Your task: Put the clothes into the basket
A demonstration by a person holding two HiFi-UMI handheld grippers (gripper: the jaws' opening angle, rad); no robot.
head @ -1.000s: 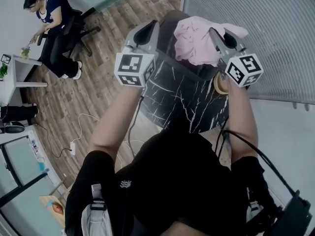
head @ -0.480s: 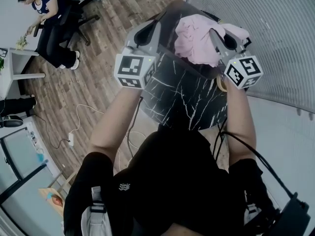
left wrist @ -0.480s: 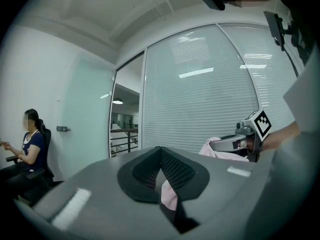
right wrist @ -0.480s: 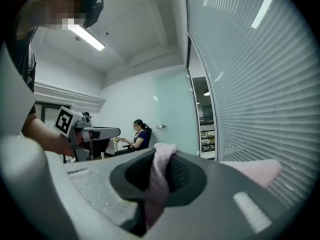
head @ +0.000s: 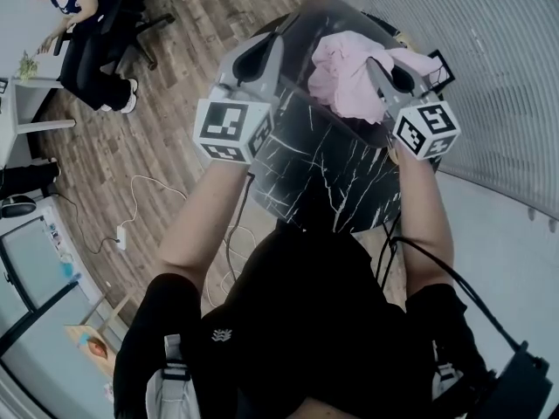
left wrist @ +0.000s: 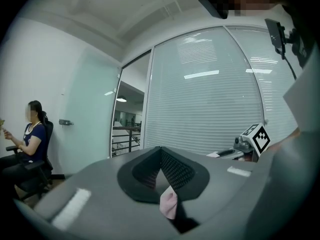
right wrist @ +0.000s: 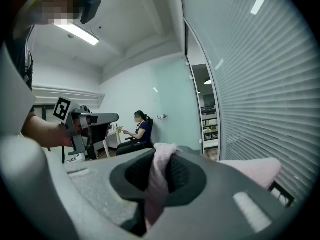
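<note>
Nothing readable from here. The only print is the black-and-white square markers on the two cubes, one point(head: 229, 129) on the left unit and one point(head: 425, 131) on the right. There is also a small white logo point(head: 218, 334) on the operator's black clothing, too small to read.

Count:
- 2 hand-held grippers
- 1 pink garment point(head: 349, 72)
- 1 black worktop point(head: 323, 173) with white veining
- 1 person point(head: 79, 24) seated in a chair far left

Left hand-held gripper point(left wrist: 161, 156): jaws closed, pinching a small fold of the pink cloth that sticks out below the pads.

Right hand-held gripper point(right wrist: 162, 156): jaws closed on a thicker bunch of the same cloth, which runs up between the pads and drapes off to its right.

In the head view the garment hangs between the two units, over the far part of the worktop and off its surface. A thin black frame point(head: 441, 68) shows just beside the garment's right edge. I can't tell what it is.
</note>
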